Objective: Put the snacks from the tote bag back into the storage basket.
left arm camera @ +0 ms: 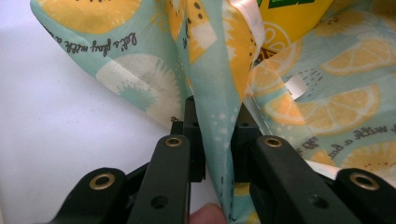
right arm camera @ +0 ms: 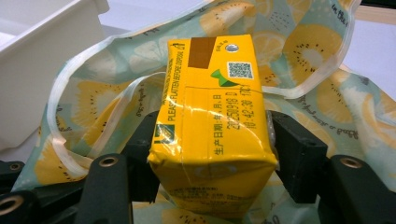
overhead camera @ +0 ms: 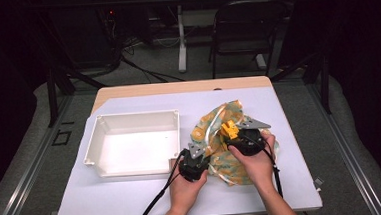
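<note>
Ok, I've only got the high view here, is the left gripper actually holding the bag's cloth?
Observer: Yes. The left gripper is pinching a fold of the bag between its jaws.
Operator: And the yellow thing at the right gripper?
Observer: A yellow drink carton. The right gripper has its jaws against the carton's two sides.
Operator: Any print on it?
Observer: A QR code near its far end, with a printed date below.

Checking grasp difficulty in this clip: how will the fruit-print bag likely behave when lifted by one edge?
The fruit-print bag looks floppy: it lies crumpled, and the left gripper pinches a thin fold. It would likely drape and sag. The drink carton could shift its folds.
</note>
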